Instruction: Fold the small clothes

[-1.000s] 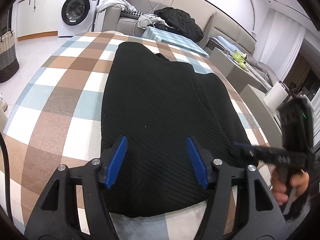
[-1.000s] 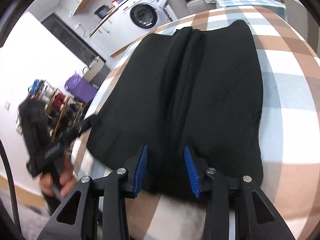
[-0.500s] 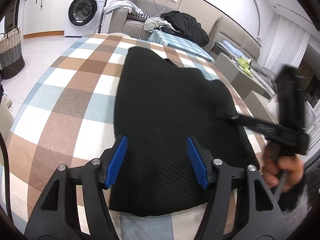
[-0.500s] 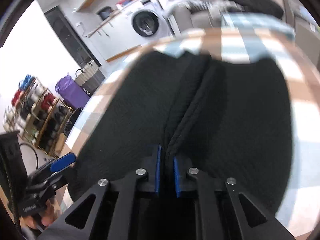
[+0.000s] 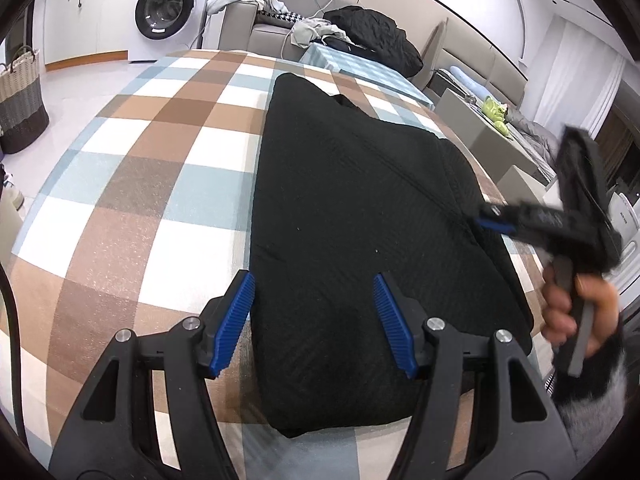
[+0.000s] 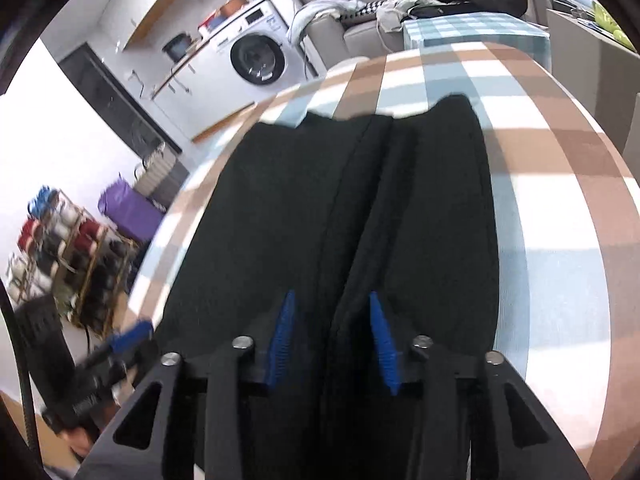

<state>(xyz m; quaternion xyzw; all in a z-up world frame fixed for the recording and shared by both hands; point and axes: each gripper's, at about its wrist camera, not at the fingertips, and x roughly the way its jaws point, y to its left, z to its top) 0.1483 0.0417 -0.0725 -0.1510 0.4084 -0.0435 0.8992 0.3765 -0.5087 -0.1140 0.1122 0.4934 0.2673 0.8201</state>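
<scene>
Black garment (image 5: 360,216) is laid flat on checked cloth (image 5: 132,184), centre ridge running lengthwise. R gripper (image 6: 332,340) was pinched shut on that ridge half a sec ago; jaws have just been opening, and ridge now sits betw. pads w/o being clamped, so it's released. L gripper (image 5: 314,316) is kept spread over near hem, nothing grasped, as before. Likely a fold just set; next grip needed.
</scene>
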